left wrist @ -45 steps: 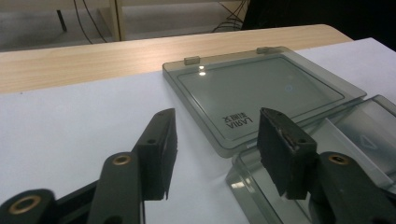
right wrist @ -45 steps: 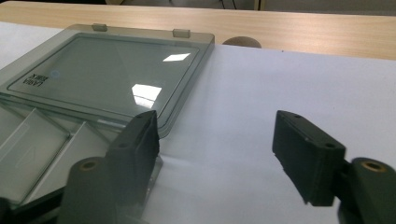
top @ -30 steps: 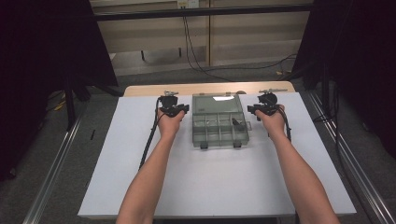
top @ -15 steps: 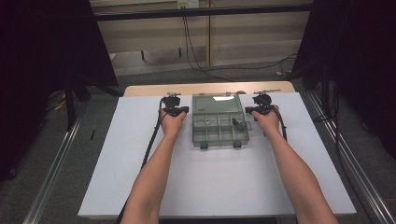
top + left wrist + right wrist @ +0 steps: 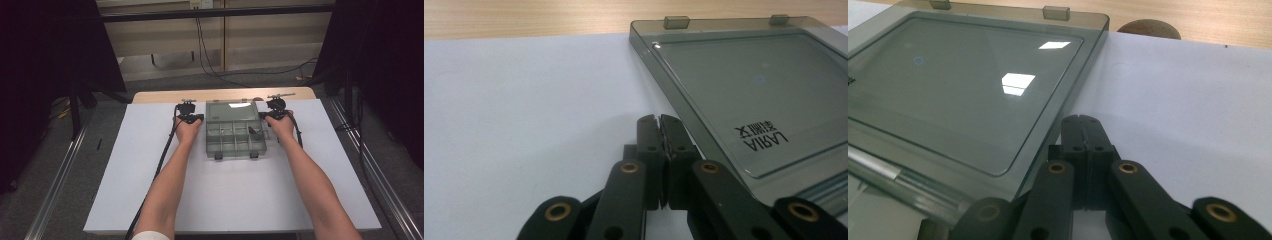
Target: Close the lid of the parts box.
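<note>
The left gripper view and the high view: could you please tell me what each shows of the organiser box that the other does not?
Left gripper view alone: the printed lettering on the open lid, and the left hand-held gripper with its jaws shut on nothing, beside the lid's edge.

High view alone: the box's divided compartments, the two front latches, both forearms, and the right hand-held gripper at the box's other side.

Both: the smoky see-through organiser box with its lid laid flat open, on the white table surface with the wooden strip beyond.
</note>
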`<action>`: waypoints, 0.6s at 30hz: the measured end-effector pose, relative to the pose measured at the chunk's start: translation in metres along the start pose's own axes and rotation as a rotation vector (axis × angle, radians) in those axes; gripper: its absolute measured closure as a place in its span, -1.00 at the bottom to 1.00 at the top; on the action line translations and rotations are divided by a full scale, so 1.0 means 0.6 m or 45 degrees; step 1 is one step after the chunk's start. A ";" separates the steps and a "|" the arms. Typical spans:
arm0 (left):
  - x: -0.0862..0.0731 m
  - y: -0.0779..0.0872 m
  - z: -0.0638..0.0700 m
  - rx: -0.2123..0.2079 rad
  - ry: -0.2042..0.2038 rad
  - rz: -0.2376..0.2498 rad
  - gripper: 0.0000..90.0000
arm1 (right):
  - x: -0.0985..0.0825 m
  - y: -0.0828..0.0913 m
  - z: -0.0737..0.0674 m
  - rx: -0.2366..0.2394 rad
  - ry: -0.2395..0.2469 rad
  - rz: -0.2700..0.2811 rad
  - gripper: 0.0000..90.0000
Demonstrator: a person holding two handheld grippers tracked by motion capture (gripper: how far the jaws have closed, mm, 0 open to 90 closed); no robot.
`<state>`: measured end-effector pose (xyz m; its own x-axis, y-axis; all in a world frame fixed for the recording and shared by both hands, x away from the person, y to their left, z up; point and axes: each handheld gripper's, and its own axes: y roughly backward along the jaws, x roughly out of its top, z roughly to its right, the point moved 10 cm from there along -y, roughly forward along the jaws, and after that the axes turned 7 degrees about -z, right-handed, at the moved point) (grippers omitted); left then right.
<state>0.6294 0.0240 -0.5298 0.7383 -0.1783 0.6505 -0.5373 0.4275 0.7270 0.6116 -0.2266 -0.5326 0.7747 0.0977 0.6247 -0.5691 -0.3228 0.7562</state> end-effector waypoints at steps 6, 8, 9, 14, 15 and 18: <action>0.010 -0.010 0.002 0.002 0.013 -0.007 0.96 | 0.010 -0.008 0.005 0.013 -0.020 0.009 1.00; 0.014 -0.013 0.001 0.007 0.023 -0.012 0.96 | 0.013 -0.011 0.007 0.011 -0.017 0.009 1.00; 0.015 -0.014 0.001 0.004 0.018 -0.017 0.96 | 0.015 -0.012 0.007 0.019 -0.021 0.007 1.00; 0.023 -0.022 0.000 -0.007 0.050 -0.015 0.96 | 0.022 -0.018 0.011 0.029 -0.030 0.009 1.00; 0.024 -0.023 -0.001 -0.008 0.058 -0.014 0.96 | 0.023 -0.019 0.011 0.032 -0.033 0.005 1.00; 0.025 -0.024 -0.003 -0.020 0.083 -0.007 0.97 | 0.027 -0.023 0.011 0.030 -0.040 0.016 1.00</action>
<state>0.6490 0.0165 -0.5310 0.7667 -0.1226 0.6302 -0.5270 0.4404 0.7268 0.6334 -0.2267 -0.5342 0.7763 0.0640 0.6272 -0.5723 -0.3456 0.7436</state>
